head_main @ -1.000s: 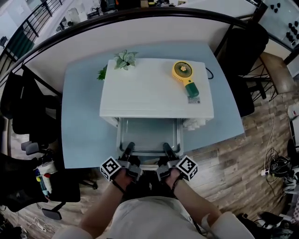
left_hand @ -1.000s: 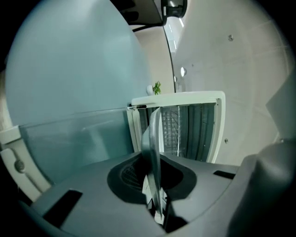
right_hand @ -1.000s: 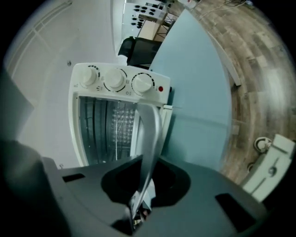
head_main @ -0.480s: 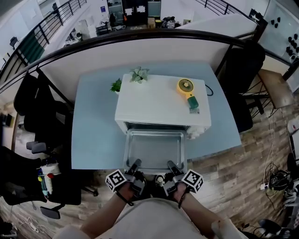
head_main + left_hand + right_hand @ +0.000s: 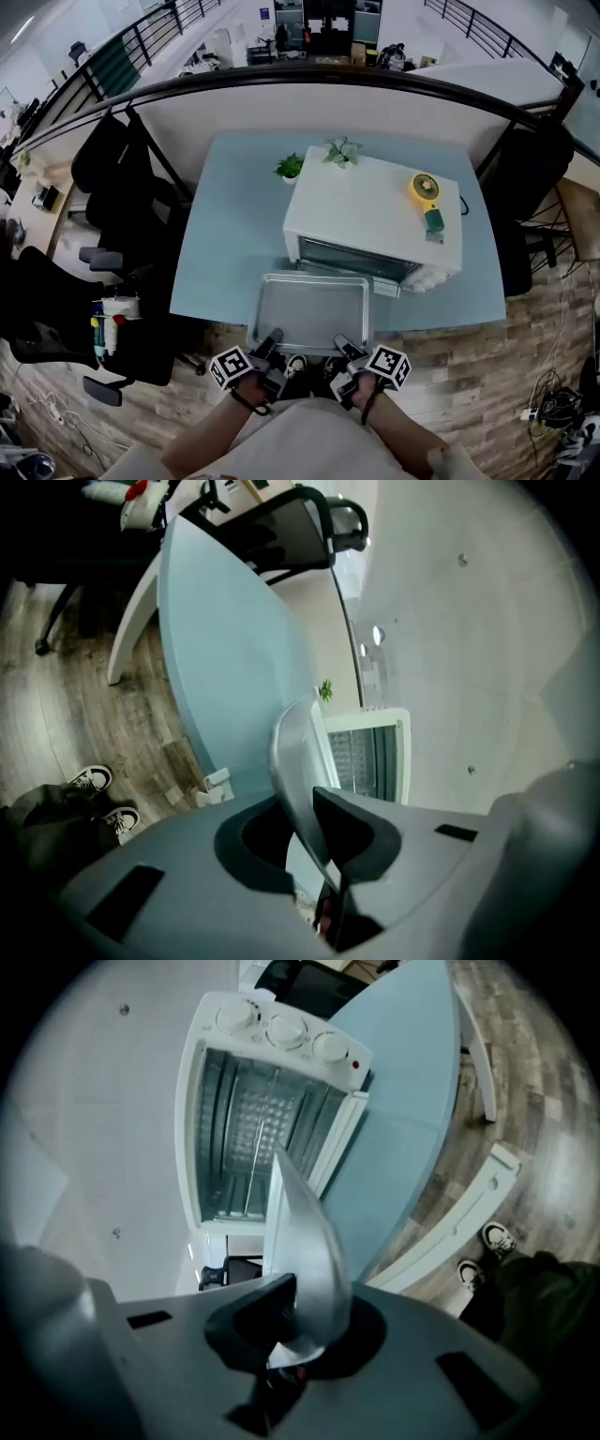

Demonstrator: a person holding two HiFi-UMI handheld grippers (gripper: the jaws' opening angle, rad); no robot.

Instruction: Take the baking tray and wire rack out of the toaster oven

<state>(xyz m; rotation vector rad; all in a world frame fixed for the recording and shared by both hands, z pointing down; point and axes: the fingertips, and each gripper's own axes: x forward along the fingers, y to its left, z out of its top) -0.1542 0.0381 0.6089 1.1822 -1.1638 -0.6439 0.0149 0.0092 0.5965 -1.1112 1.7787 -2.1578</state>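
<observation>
The left tool (image 5: 271,341) and right tool (image 5: 339,346) clamp the shiny metal baking tray (image 5: 309,305) by its near rim. It seems stiff, light and slippery.

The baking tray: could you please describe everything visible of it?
The baking tray is a shallow, silvery metal rectangle with rounded corners and raised rim, empty. It is outside the toaster oven, before its open front, above the near edge of the table. The left gripper and right gripper clamp its near rim.

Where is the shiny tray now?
In the head view the baking tray is low centre, in front of the toaster oven, over the table edge, held by the left gripper and right gripper.
</observation>
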